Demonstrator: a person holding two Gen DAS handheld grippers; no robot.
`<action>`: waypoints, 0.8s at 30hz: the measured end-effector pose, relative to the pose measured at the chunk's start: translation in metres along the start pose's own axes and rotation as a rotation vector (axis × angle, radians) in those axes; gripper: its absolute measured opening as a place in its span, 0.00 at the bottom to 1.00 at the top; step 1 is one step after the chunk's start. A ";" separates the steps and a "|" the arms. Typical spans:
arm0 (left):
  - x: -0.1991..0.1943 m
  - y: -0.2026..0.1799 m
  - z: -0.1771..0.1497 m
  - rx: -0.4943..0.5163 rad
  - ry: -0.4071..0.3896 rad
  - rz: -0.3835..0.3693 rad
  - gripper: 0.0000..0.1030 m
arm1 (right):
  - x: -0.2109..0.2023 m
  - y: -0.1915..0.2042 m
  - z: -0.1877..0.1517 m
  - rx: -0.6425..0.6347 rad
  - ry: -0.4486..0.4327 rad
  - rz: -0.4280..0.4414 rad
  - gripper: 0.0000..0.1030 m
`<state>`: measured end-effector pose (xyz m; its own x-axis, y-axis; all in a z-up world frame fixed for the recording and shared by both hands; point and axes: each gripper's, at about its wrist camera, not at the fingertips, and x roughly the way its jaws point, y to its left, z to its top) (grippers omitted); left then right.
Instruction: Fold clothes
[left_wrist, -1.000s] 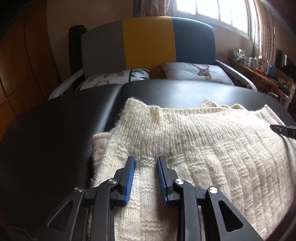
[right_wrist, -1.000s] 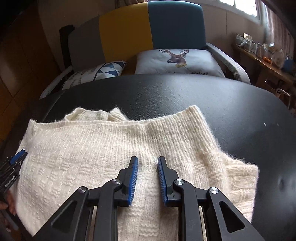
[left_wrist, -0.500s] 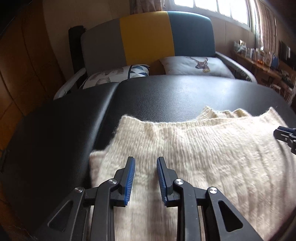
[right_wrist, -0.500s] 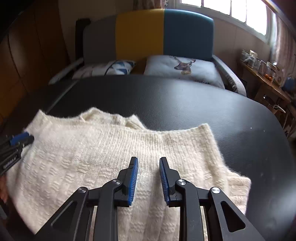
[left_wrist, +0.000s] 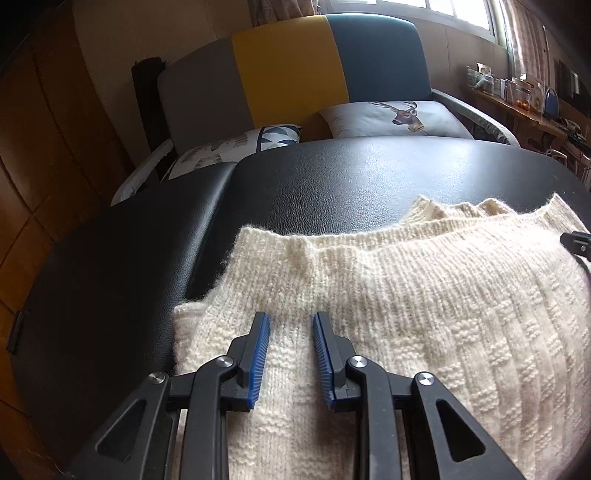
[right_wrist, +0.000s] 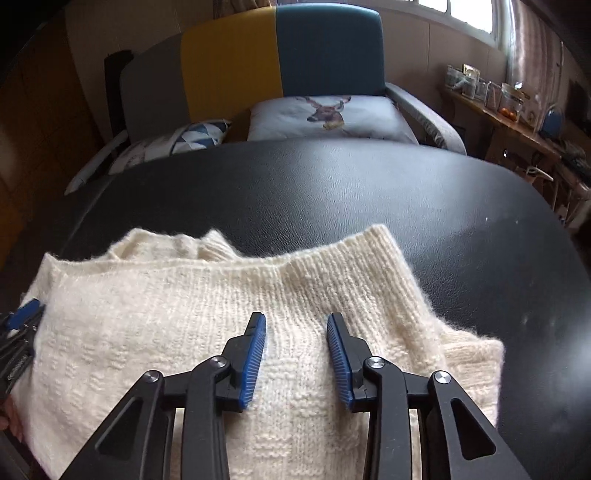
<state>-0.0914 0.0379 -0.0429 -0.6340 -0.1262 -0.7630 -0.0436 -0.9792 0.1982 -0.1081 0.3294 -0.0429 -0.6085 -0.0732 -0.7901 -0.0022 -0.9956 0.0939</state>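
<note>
cream knit sweater (left_wrist: 424, 314) is lying folded at the near edge of the black padded table (left_wrist: 351, 177), leaving bare surface beyond, while left gripper (left_wrist: 291, 356) and right gripper (right_wrist: 296, 360) are hovering spread, holding nothing.

sweater (left_wrist: 424, 314): cream knit, ribbed hem, basket-weave blocks under the fingers
table (right_wrist: 332, 192): black, leather grain
finger pads (left_wrist: 258, 354): blue, ridged, on black arms
sofa back (left_wrist: 288, 70): grey, yellow, teal panels
cushion (right_wrist: 328, 118): pale grey, brown deer head
</note>
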 end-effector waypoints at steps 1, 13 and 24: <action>-0.002 0.001 0.000 -0.009 0.001 -0.010 0.24 | -0.007 0.000 -0.001 0.002 -0.011 0.010 0.35; -0.029 -0.013 -0.001 -0.022 -0.002 -0.069 0.24 | -0.023 -0.003 -0.037 -0.026 0.022 0.050 0.43; -0.046 -0.087 -0.025 0.191 -0.055 -0.152 0.24 | -0.085 -0.084 -0.034 0.212 -0.073 0.096 0.69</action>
<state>-0.0386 0.1247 -0.0405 -0.6495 0.0345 -0.7596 -0.2836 -0.9379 0.1999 -0.0291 0.4171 -0.0037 -0.6698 -0.1544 -0.7263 -0.1037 -0.9491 0.2975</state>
